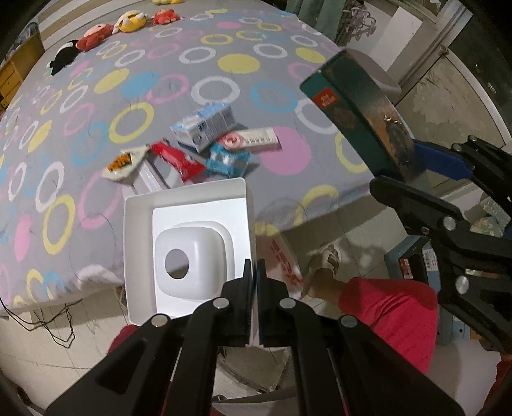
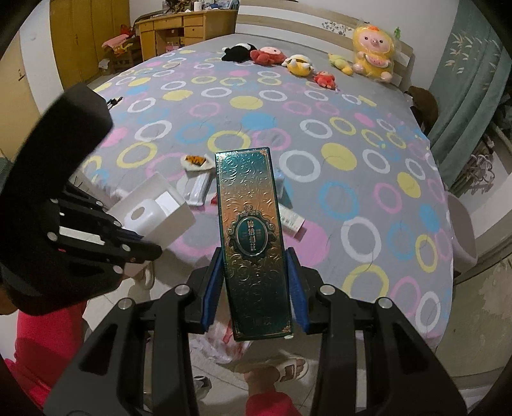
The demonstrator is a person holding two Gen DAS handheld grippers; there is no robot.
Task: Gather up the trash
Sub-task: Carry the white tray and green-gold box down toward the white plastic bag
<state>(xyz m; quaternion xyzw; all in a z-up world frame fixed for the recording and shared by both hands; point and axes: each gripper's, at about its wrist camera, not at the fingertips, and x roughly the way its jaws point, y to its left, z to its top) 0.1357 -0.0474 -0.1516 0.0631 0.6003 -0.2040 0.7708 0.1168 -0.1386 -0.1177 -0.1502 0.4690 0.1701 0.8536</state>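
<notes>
My left gripper (image 1: 255, 267) is shut on the wall of an open white box (image 1: 188, 204) with a white moulded insert, held at the bed's near edge. It also shows in the right wrist view (image 2: 150, 204). My right gripper (image 2: 256, 259) is shut on a tall teal and gold embossed box (image 2: 251, 230), held upright above the bed edge; it shows in the left wrist view (image 1: 358, 118). Trash lies on the bedspread: a blue and white carton (image 1: 203, 126), a red wrapper (image 1: 177, 160), a blue packet (image 1: 227, 160), a pink and white box (image 1: 252, 139), an orange and white wrapper (image 1: 123, 163).
A grey bedspread with coloured rings (image 2: 352, 179) covers the bed. Plush toys (image 2: 297, 65) line the far side. A plastic bag (image 2: 224, 342) lies on the tiled floor by my sandalled foot (image 2: 288, 368). A wooden desk (image 2: 179, 28) stands behind.
</notes>
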